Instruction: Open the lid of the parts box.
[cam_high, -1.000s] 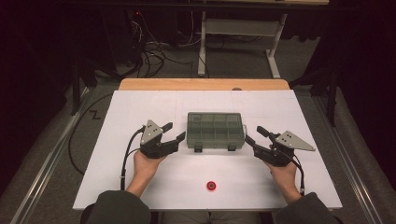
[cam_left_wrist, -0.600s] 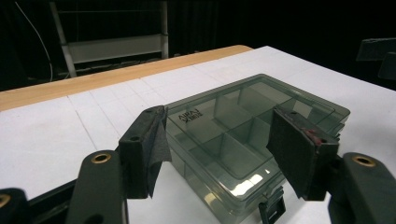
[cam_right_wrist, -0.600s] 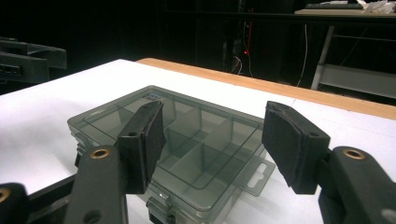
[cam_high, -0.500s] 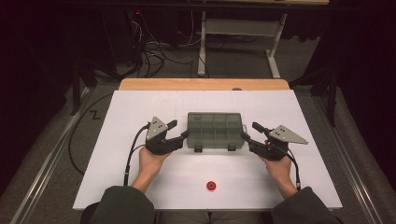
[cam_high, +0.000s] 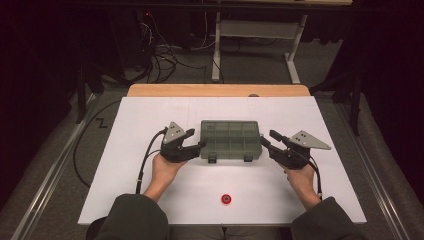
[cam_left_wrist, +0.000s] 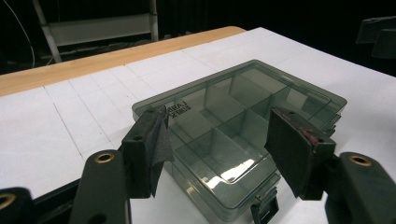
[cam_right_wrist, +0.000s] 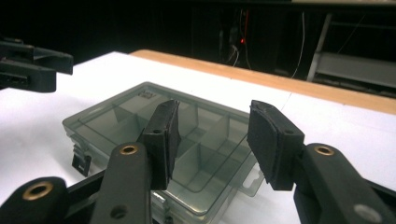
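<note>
A smoky grey compartment box (cam_high: 230, 139) with its clear lid closed lies mid-table; two latches face the person. My left gripper (cam_high: 197, 141) stands open at the box's left end, its jaws straddling the front-left corner of the box (cam_left_wrist: 224, 135). My right gripper (cam_high: 266, 140) stands open at the right end, its jaws either side of the box's near corner (cam_right_wrist: 187, 140). Neither pair of pads presses on the plastic. A small red round piece (cam_high: 227, 199) lies on the white sheet near the front edge, between the person's forearms.
The white sheet (cam_high: 125, 130) covers the table, with a bare wooden strip (cam_high: 215, 90) along the far edge. Beyond it stand a metal table frame (cam_high: 260, 35) and tangled cables on the dark floor. A black cable (cam_high: 145, 165) trails from the left gripper.
Both grippers have moved inward from the sides and now bracket the two ends of the box. The box and the red piece have stayed put.
</note>
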